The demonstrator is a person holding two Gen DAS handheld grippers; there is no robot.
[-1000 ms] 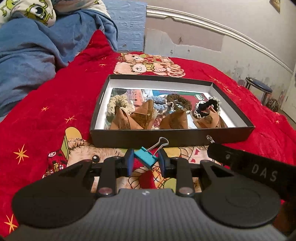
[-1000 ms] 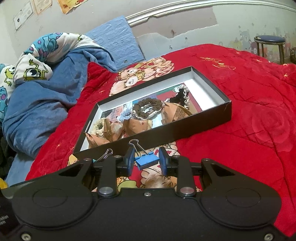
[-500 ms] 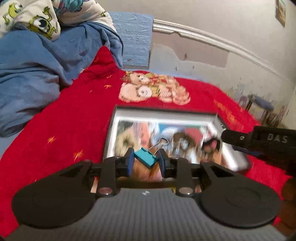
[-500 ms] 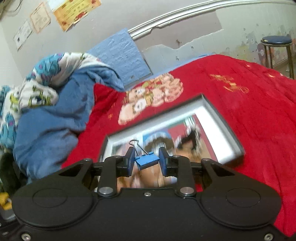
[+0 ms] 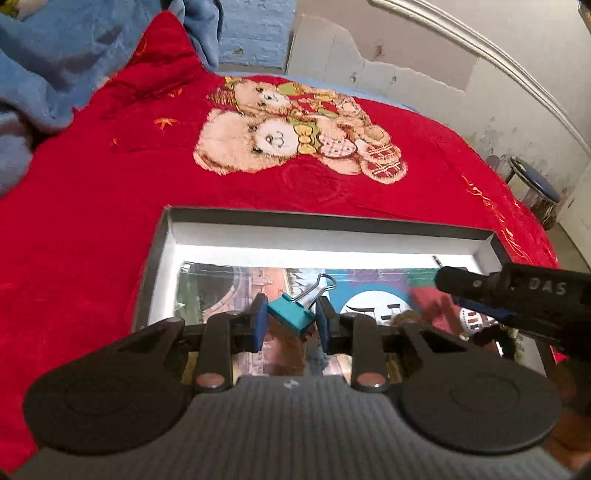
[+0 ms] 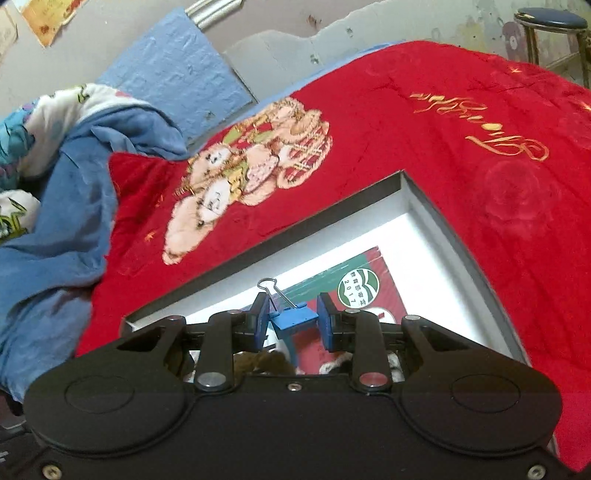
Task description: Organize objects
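Note:
My left gripper (image 5: 290,320) is shut on a teal binder clip (image 5: 293,314) and holds it above the open black box (image 5: 325,220). My right gripper (image 6: 291,320) is shut on a blue binder clip (image 6: 293,319) and holds it above the same box (image 6: 436,206). The right gripper's body (image 5: 517,295) shows at the right of the left wrist view. The box has white inner walls and a printed picture on its floor. Its hair ties and brown paper packets are mostly hidden under the grippers.
The box lies on a red blanket (image 5: 92,206) with a teddy bear print (image 5: 295,133). A crumpled blue blanket (image 6: 62,206) is heaped at the left. A stool (image 6: 550,26) stands past the bed's right edge, by the wall.
Both grippers have risen and moved forward from in front of the box to over its inside, each with its clip still held.

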